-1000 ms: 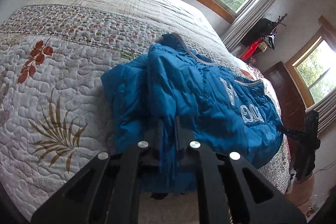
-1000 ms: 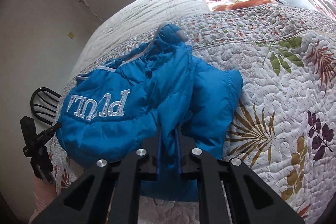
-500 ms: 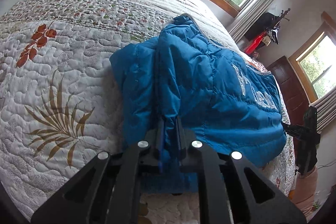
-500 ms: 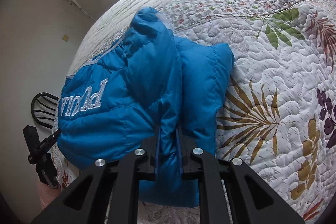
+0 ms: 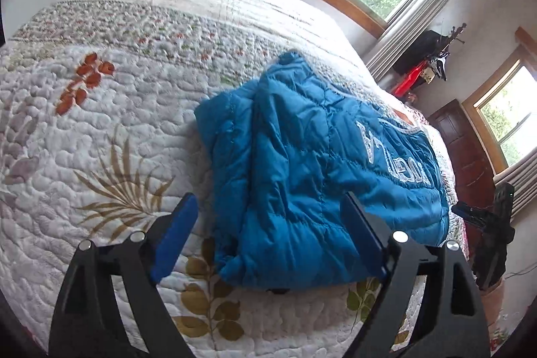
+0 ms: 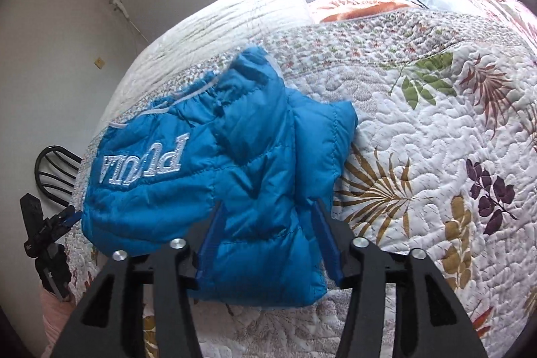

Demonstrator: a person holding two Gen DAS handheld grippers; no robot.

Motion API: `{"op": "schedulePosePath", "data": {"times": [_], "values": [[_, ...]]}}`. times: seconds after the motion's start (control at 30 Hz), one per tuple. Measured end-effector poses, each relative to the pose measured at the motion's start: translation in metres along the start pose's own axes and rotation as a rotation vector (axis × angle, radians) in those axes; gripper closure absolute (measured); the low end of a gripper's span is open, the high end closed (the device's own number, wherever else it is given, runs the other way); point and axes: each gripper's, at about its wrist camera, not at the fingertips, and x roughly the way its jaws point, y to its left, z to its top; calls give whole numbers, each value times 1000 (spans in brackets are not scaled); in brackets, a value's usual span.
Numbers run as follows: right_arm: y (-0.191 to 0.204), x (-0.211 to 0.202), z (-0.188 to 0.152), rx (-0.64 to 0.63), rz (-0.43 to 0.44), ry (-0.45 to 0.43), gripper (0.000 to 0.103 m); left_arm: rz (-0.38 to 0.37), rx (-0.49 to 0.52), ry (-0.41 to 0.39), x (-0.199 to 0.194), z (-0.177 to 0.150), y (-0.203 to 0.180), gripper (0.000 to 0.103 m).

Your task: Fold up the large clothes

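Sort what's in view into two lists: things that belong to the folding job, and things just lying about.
Job:
- blue quilted puffer jacket with white lettering, folded on the bed
- left gripper, open
- right gripper, open
- white floral quilted bedspread, the work surface

Lying about:
- black wire-back chair
- red garment by the window
- dark wooden door

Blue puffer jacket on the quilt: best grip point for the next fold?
Probably the blue puffer jacket at its near folded hem, approached low from the bed's near edge. That edge is a thick, stacked roll facing both open grippers, left and right; the quilt beside it lies flat.
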Motion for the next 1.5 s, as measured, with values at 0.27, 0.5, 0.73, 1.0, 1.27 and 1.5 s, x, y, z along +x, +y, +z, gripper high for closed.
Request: {"op": "schedulePosePath", "data": {"times": [0.27,0.5,0.73,1.0,1.27,1.5], "values": [[-27,6,14,97,107,48,23,-15,-58,36,6,15,30,16],[-37,42,16,135,140,85,23,-98,-125,49,38,22,43,16],[-42,67,23,149,160,116,23,-122,-116,91,67,32,38,16],[-43,90,29,161,188,120,22,-178,-149,123,99,45,28,16],[-31,101,36,139,155,120,25,-193,-157,141,110,47,20,16],[-26,101,35,134,143,111,38,-135,-121,135,118,49,0,40]]}}
